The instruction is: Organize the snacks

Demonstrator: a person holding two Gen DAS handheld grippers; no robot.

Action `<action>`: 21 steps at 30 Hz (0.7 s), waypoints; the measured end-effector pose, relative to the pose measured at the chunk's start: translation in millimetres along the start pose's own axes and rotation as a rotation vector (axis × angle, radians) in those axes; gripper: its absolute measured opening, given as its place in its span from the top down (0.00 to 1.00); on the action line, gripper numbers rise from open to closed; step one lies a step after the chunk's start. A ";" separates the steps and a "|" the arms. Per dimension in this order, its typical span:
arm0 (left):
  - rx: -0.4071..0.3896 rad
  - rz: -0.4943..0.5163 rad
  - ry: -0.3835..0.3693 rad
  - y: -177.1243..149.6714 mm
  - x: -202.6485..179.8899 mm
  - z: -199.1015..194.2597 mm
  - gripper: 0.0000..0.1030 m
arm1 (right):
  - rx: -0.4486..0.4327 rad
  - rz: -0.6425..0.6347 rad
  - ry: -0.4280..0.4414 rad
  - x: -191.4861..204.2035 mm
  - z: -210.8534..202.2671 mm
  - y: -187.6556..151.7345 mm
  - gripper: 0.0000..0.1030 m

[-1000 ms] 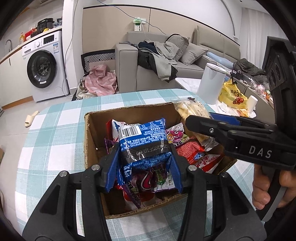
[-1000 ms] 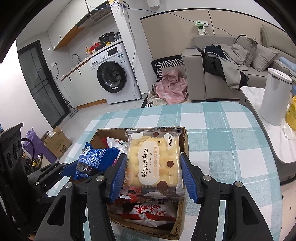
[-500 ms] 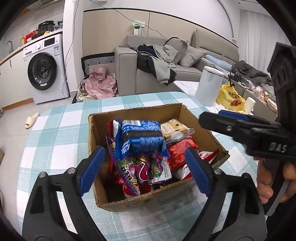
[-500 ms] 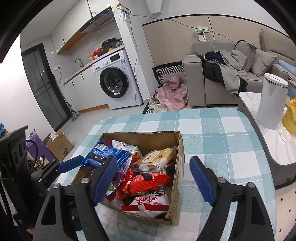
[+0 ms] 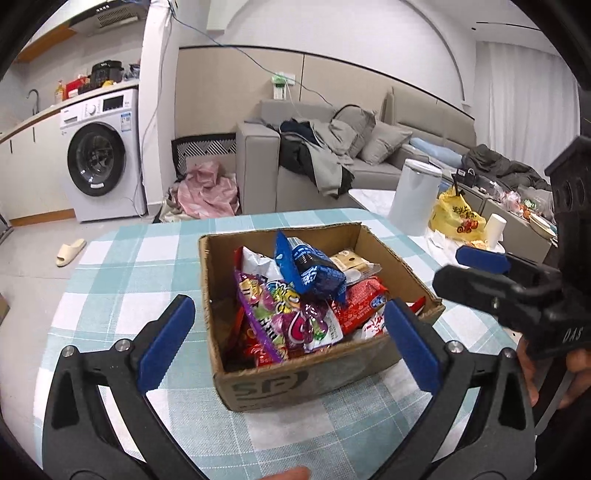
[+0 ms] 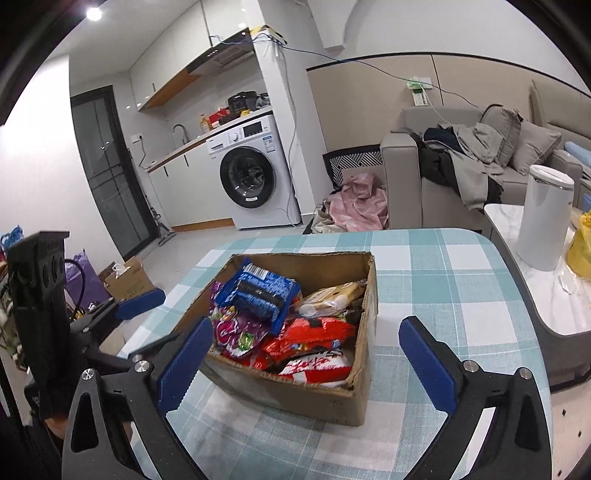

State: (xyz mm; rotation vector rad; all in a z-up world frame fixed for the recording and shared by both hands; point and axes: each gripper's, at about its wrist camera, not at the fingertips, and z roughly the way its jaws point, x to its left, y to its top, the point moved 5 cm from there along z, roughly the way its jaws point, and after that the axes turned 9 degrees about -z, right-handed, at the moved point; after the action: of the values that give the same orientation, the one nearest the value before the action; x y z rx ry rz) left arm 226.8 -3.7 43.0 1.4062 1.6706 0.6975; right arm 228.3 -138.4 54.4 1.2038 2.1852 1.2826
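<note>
The cardboard box [image 5: 295,380] sits mid-table on the checked cloth [image 5: 110,280], full of snack packets, the blue packet [image 5: 314,271] on top. Left gripper [image 5: 288,343] and right gripper [image 6: 304,363], at six o'clock of the box, have jaws opening wide, gripping nothing

My two cameras give bright, even indoor pictures. In the right wrist view a ceiling lamp [image 6: 93,13] glares at eleven o'clock, and the white wall [image 6: 33,155] at nine o'clock is washed out. In the left wrist view soft daylight comes through the curtain [image 5: 524,88] at two o'clock. Shadows under the cardboard box [image 5: 295,380] are faint. Straight lines bow strongly toward the edges, and black lens rim fills every corner. The middle is sharp; the edges soften slightly.
</note>
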 end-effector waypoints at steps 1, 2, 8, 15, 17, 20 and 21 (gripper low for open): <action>-0.006 0.003 0.002 -0.8 1.2 -4.0 0.01 | -0.007 -0.008 -0.003 2.7 -2.2 -1.9 0.00; -0.013 0.005 0.004 -2.7 2.4 -8.3 0.01 | -0.015 -0.015 -0.002 5.8 -4.4 -4.0 0.00; -0.054 0.007 0.018 -14.3 10.9 -30.9 0.01 | -0.075 -0.041 -0.010 19.4 -19.2 -16.5 0.00; -0.095 -0.018 0.035 -35.1 27.6 -45.8 0.01 | -0.128 -0.057 -0.022 20.6 -30.8 -32.4 0.00; -0.101 -0.022 0.040 -41.5 31.4 -47.6 0.01 | -0.142 -0.070 -0.032 22.1 -32.6 -38.5 0.00; -0.110 -0.019 0.053 -52.5 37.1 -49.5 0.01 | -0.160 -0.101 -0.052 25.2 -32.6 -47.0 0.00; -0.112 -0.018 0.053 -56.1 37.9 -49.7 0.01 | -0.161 -0.109 -0.064 26.2 -31.5 -50.4 0.00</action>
State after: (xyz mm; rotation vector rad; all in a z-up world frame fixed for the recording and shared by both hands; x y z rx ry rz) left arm 154.1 25.3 12.6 1.3033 1.6565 0.8115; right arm 167.7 -146.6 32.6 1.0347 2.0303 1.3274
